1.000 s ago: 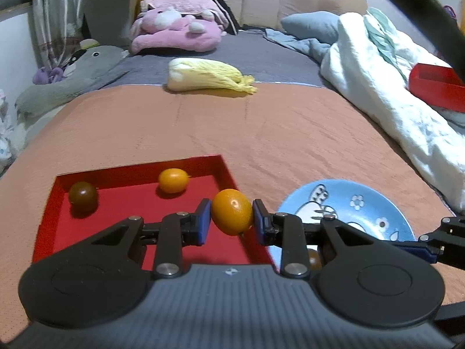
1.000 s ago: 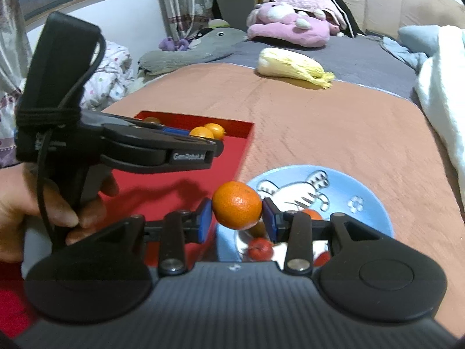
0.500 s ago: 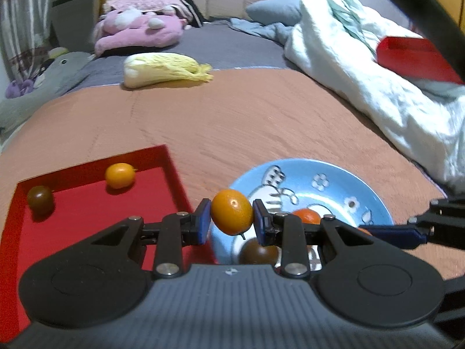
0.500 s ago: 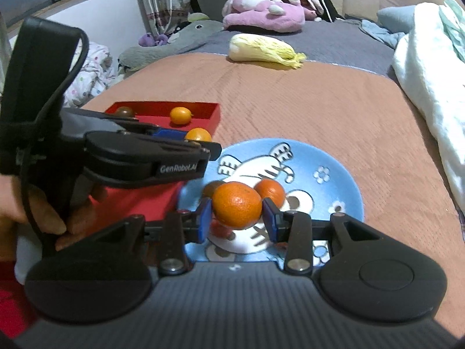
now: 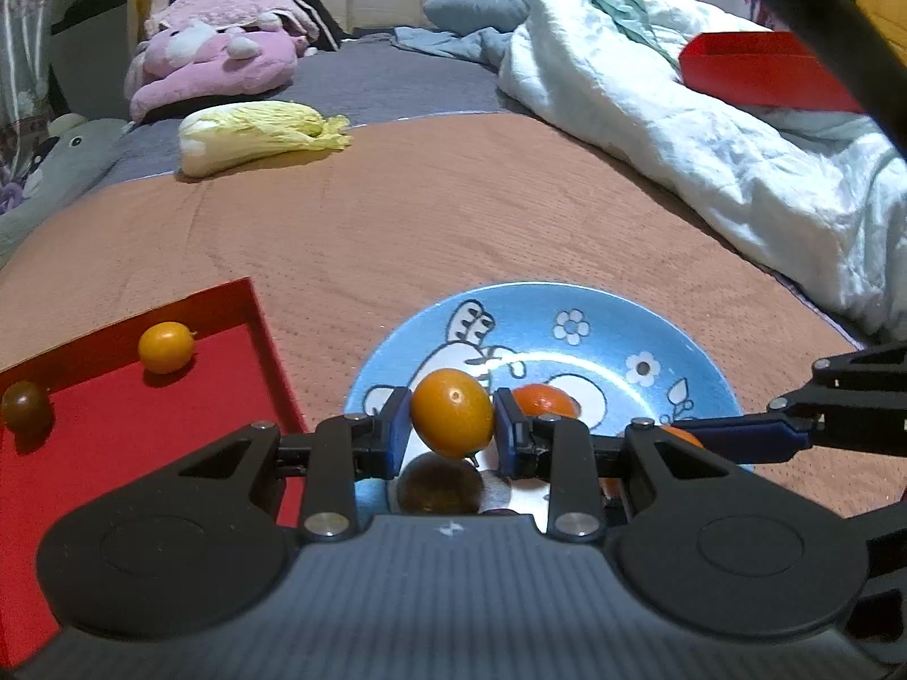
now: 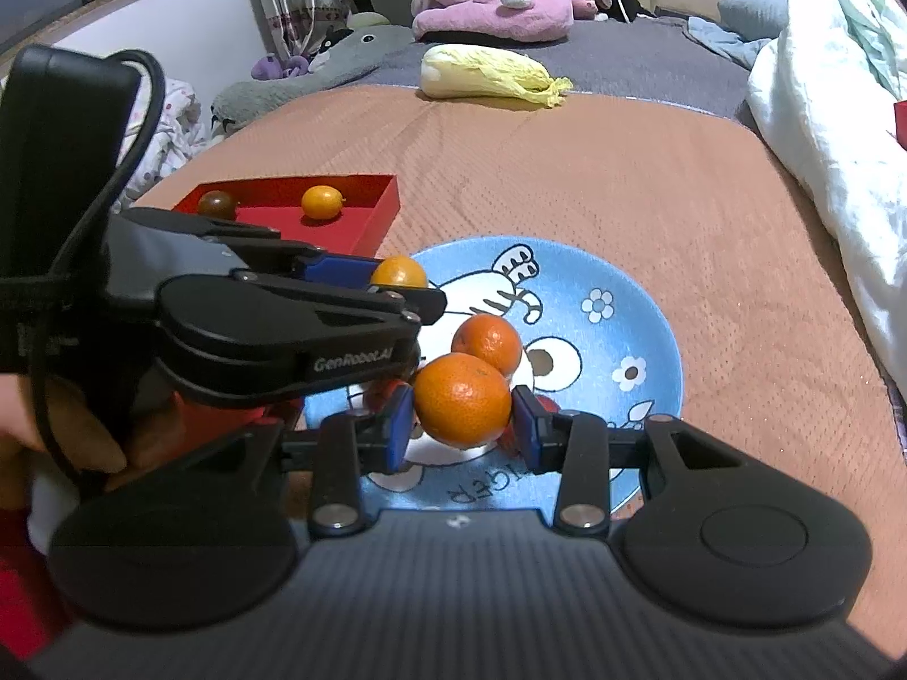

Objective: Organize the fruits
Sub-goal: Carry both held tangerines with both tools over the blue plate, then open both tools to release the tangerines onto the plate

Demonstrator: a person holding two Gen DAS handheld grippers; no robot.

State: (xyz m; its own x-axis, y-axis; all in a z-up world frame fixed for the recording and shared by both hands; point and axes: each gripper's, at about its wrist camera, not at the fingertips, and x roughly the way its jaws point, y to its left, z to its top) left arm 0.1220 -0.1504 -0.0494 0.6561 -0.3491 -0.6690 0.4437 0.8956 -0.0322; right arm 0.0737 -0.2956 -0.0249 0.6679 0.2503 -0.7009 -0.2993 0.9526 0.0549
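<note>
My left gripper (image 5: 452, 433) is shut on a small orange kumquat (image 5: 452, 412) and holds it over the near left part of the blue cartoon plate (image 5: 589, 306). My right gripper (image 6: 462, 425) is shut on a mandarin (image 6: 462, 399) above the same plate (image 6: 652, 306). A second mandarin (image 6: 487, 341) and small dark and red fruits lie on the plate. The red tray (image 5: 113, 425) to the left holds a kumquat (image 5: 166, 347) and a dark brown fruit (image 5: 25, 406). The left gripper also shows in the right wrist view (image 6: 397, 283).
A napa cabbage (image 5: 261, 133) lies at the far edge of the orange bedspread (image 5: 453, 209). A white duvet (image 5: 708, 141) is piled on the right with a red box (image 5: 759, 71) on it. Plush toys (image 5: 215, 62) lie at the back.
Both grippers have moved right and forward from the red tray to above the blue plate, each still holding its fruit.
</note>
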